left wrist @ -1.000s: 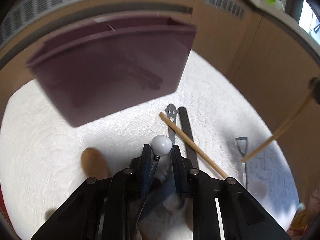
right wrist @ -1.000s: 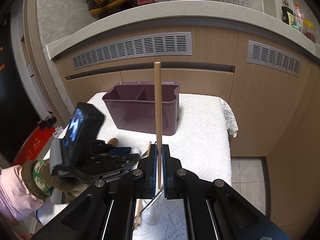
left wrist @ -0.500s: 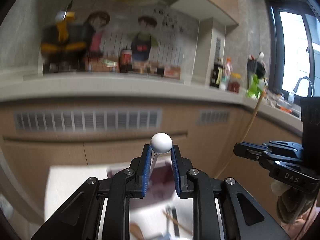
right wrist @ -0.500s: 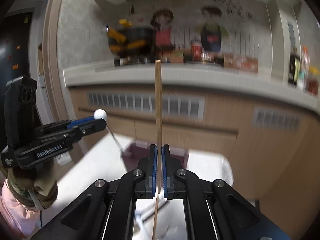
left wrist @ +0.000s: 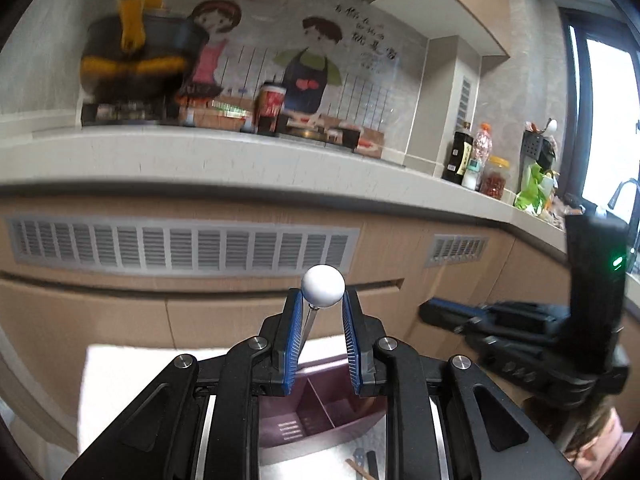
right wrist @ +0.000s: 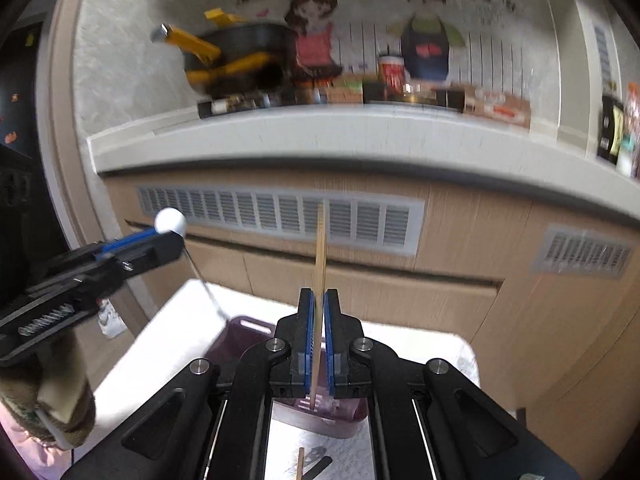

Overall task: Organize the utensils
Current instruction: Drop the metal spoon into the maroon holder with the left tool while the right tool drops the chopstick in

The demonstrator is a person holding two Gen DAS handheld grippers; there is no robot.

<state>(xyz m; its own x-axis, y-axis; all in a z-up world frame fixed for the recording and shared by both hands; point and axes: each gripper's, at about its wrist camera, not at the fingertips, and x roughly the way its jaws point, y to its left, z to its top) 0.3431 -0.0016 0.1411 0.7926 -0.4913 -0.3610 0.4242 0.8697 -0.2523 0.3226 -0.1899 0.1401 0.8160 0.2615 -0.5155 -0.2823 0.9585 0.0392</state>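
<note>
Purple divided caddy [left wrist: 320, 408] is seen on the white cloth [right wrist: 168, 344], below and ahead of both grippers; a partition splits it into compartments, and nothing can be made out inside them.

Left gripper [left wrist: 320, 312]: closed about a thin metal handle topped by a white ball [left wrist: 323, 286]. The ball sits at the fingertips; the stem runs down along the left blue pad [left wrist: 294, 336], and a gap is visible to the right pad. In the right wrist view the same utensil [right wrist: 171, 221] is held up at the left, its metal stem slanting down toward the caddy's near left rim.

Right gripper [right wrist: 319, 308]: jaws nearly together, clamped on a wooden chopstick [right wrist: 320, 248], which stands upright above the pads over the caddy.

Loose utensils [left wrist: 366, 466] are seen lying on the cloth near the caddy.
</note>
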